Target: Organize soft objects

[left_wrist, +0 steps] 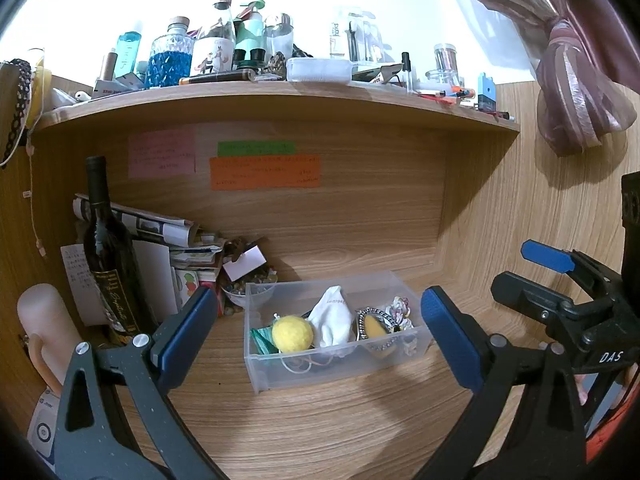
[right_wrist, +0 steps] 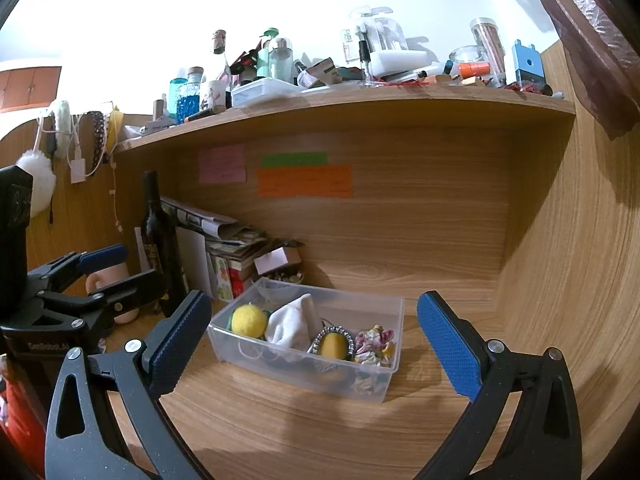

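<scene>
Below, wooden desk [left_wrist: 320, 420] holds clear bin [left_wrist: 256, 364] under cluttered shelf [left_wrist: 280, 92].

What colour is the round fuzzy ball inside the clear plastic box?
Yellow; the ball shows best in the left wrist view.

Right gripper [right_wrist: 316, 344] agape over bin [right_wrist: 384, 384] (soft items inside).

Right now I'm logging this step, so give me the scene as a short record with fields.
surface: wooden desk under a cluttered shelf
container: clear plastic bin
bin contents: yellow ball, white cloth, yellow oval piece with beaded rim, floral scrunchie
beside bin: dark wine bottle
left gripper: open, holding nothing
right gripper: open, holding nothing
</scene>
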Tool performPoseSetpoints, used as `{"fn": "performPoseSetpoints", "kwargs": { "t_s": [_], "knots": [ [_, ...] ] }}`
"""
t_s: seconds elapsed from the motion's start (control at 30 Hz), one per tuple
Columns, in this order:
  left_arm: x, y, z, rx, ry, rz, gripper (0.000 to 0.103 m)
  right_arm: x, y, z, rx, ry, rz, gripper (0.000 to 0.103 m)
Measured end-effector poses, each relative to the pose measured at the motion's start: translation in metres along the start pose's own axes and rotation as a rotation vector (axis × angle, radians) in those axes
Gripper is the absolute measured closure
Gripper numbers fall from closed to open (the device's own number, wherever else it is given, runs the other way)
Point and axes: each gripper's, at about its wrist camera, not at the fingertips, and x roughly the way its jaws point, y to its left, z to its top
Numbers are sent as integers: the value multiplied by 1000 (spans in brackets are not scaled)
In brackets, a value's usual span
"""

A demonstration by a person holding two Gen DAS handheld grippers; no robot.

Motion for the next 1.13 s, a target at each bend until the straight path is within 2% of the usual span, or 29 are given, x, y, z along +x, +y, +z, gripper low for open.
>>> {"fn": "performPoseSetpoints", "kwargs": {
  "t_s": [1.13],
  "knots": [
    [14,1,-3,-18,34,-36,0,11,-7,-1,-2,14,3,0]
  ]
}}
